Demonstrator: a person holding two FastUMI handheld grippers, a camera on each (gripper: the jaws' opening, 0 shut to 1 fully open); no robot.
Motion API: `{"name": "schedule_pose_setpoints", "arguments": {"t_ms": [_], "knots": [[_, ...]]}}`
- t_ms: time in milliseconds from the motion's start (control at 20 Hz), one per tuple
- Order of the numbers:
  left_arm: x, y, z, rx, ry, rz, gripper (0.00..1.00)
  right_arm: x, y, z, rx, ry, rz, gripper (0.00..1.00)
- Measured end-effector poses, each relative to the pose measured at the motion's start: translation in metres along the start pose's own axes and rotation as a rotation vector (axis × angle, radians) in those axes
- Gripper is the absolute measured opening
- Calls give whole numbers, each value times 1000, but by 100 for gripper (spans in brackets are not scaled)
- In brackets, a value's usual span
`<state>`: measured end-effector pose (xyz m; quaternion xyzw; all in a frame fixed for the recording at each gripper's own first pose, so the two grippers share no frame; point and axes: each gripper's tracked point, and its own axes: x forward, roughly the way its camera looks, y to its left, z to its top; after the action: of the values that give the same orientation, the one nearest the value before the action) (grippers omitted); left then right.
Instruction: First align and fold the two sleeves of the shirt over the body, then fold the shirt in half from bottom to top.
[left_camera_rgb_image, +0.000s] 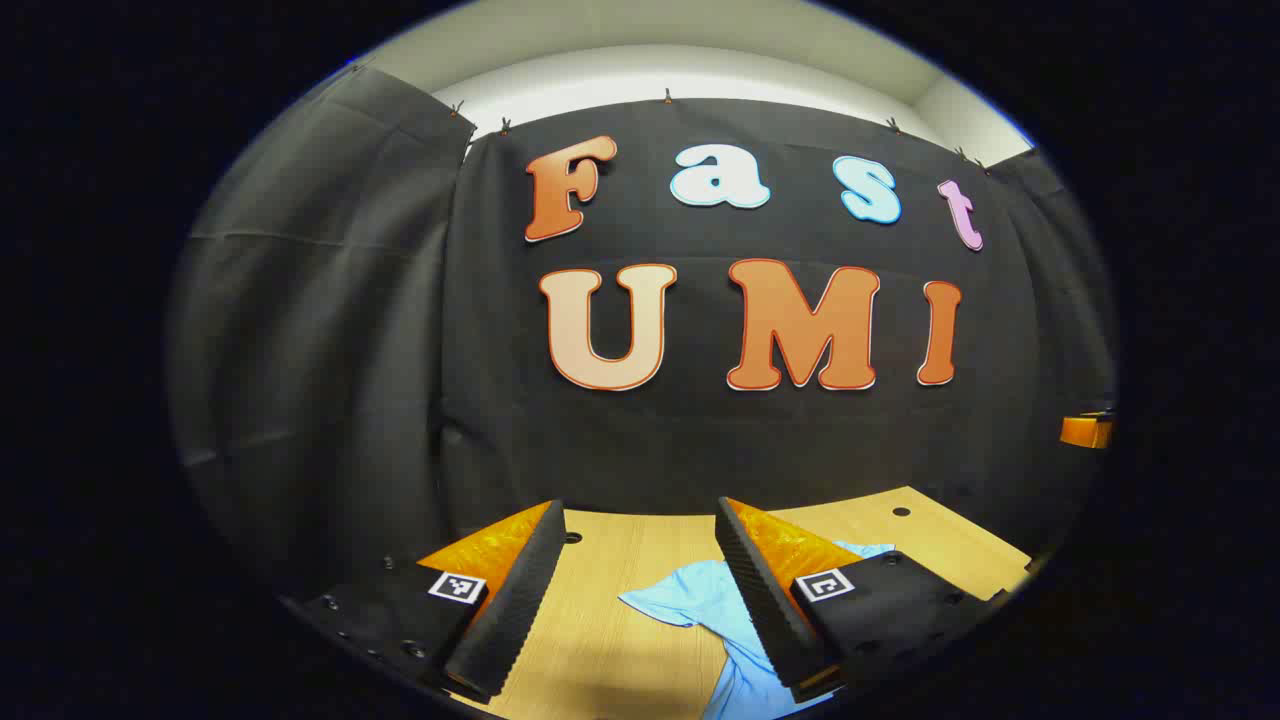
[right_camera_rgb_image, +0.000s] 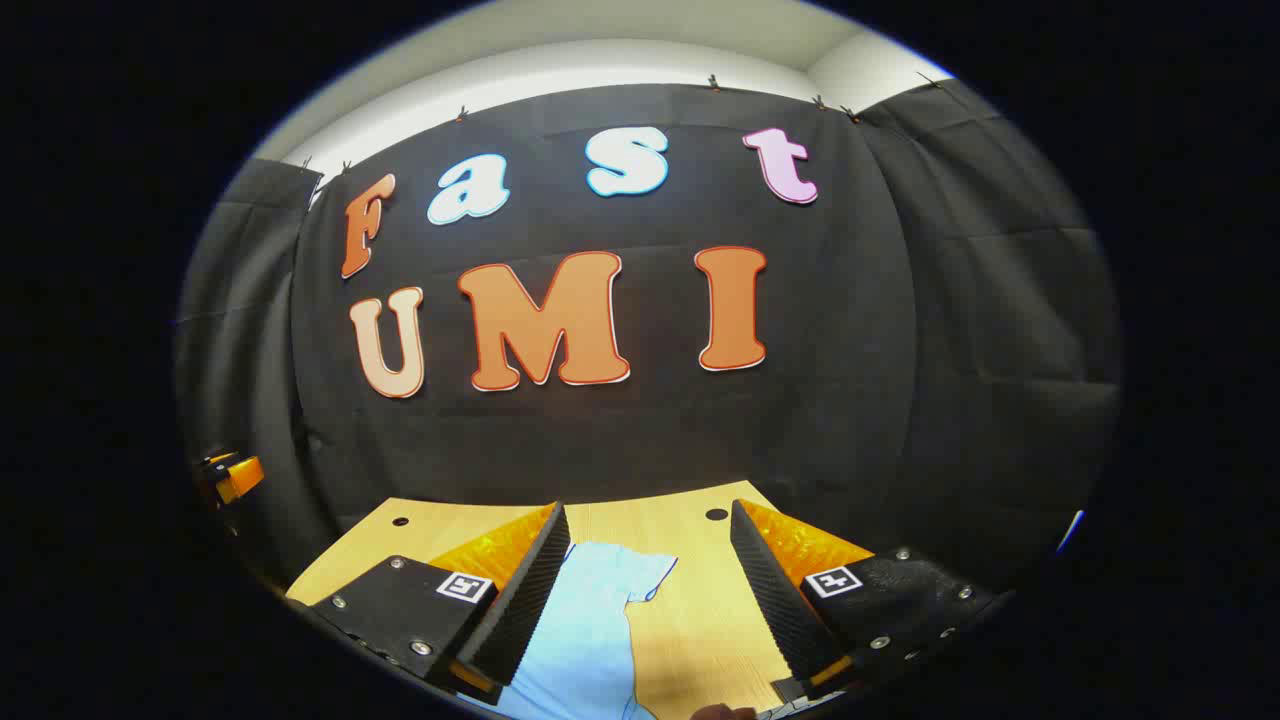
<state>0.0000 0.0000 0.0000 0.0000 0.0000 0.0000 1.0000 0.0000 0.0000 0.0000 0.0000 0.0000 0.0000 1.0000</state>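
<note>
Both tools are held level above the desk (left_camera_rgb_image: 620, 610), aimed at the booth wall. The left tool (left_camera_rgb_image: 640, 600) is released, with the shirt (left_camera_rgb_image: 690, 600) lying on the desk below it. The right tool (right_camera_rgb_image: 650, 600) is also released above the shirt (right_camera_rgb_image: 590, 640)

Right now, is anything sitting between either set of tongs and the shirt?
Nothing visible. Both tongs, left and right, hang open over the wooden table, with the light blue shirt lying bare below them.
</note>
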Motion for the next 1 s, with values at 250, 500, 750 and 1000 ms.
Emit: {"name": "schedule_pose_setpoints", "arguments": {"t_ms": [250, 500, 750, 1000], "knots": [[12, 19, 6, -16, -12, 11, 97, 8, 21, 8, -3, -5, 1, 98], [40, 17, 14, -11, -25, 11, 96, 48, 22, -14, 16, 92, -22, 98], [86, 10, 10, -6, -18, 45, 97, 117, 11, -52, 11, 261, -45, 98], [126, 2, -8, 2, 14, 90, 97, 190, 3, -107, -4, 478, -49, 98]]}}
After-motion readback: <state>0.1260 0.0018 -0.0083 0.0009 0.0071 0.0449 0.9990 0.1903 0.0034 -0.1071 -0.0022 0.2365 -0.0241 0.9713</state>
